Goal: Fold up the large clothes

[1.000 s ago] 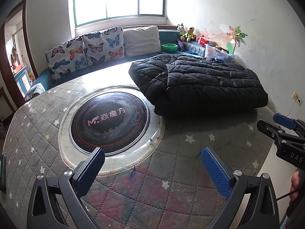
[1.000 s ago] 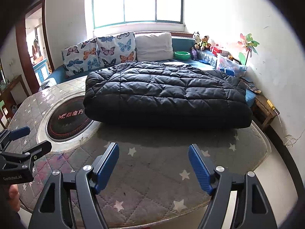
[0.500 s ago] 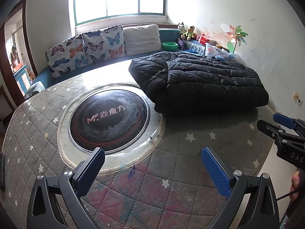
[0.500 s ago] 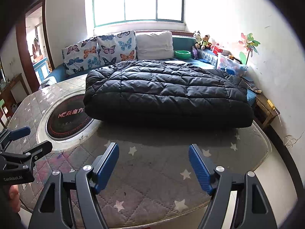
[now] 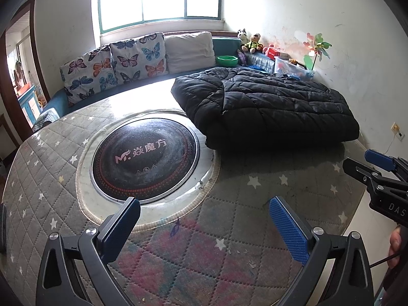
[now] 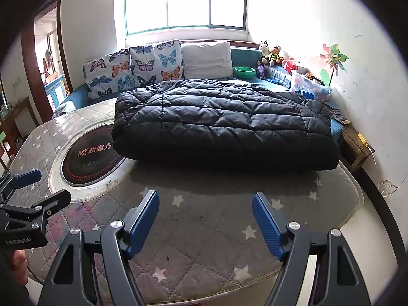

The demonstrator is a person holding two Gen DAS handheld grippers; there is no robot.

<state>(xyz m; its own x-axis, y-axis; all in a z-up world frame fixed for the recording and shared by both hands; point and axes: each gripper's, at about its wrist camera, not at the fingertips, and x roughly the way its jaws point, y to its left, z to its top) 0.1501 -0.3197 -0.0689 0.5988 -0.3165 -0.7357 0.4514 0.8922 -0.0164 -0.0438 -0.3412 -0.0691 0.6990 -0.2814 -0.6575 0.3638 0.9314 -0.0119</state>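
Note:
A black quilted puffer coat (image 5: 267,107) lies folded in a thick rectangle on the far right part of the round padded table (image 5: 229,229); it also shows in the right wrist view (image 6: 224,122). My left gripper (image 5: 204,219) is open and empty, low over the table's near edge, well short of the coat. My right gripper (image 6: 205,214) is open and empty over the near edge, in front of the coat. Each gripper shows in the other's view: the right one (image 5: 367,163), the left one (image 6: 40,186).
A round black cooktop (image 5: 145,160) with a logo sits in the table's middle, left of the coat. Behind the table a sofa holds butterfly cushions (image 6: 132,68), a green bowl (image 6: 244,71) and toys. A small wooden stool (image 6: 354,145) stands by the right wall.
Both grippers have drawn back and up a little from the table, so the coat looks slightly farther away. The coat has not moved. Both grippers stay open.

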